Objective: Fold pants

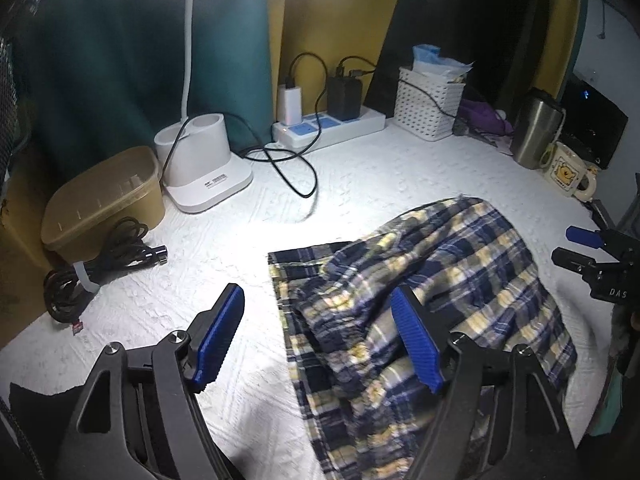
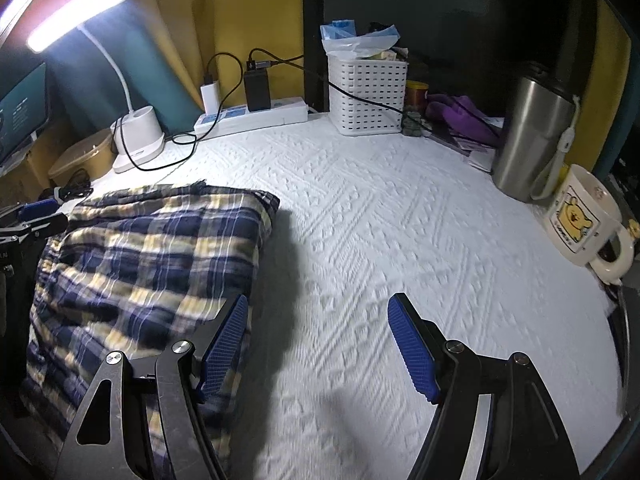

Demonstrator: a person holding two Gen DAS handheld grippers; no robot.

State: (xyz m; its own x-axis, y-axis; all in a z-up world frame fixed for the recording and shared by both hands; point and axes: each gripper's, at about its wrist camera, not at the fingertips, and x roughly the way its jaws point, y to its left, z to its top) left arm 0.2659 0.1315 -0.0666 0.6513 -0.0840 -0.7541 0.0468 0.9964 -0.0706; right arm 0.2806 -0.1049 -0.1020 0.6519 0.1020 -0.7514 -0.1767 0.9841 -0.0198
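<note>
Landmark: plaid pants (image 1: 432, 280), lying bunched and partly folded on the white textured surface (image 2: 400, 220).
Left of pants: coiled black cable (image 1: 96, 268), tan tub (image 1: 108, 196), white desk lamp (image 1: 200, 160).
Left gripper (image 1: 320, 332): jaws spread wide with nothing gripped; one blue pad over the bare surface left of the pants, the other over the cloth.
Behind pants: power strip (image 1: 328, 128), then white basket (image 1: 428, 104).
Right gripper (image 2: 316, 344): jaws wide apart, empty, at the pants' right edge.
Right of pants: steel flask (image 2: 532, 132), cartoon mug (image 2: 584, 216).
</note>
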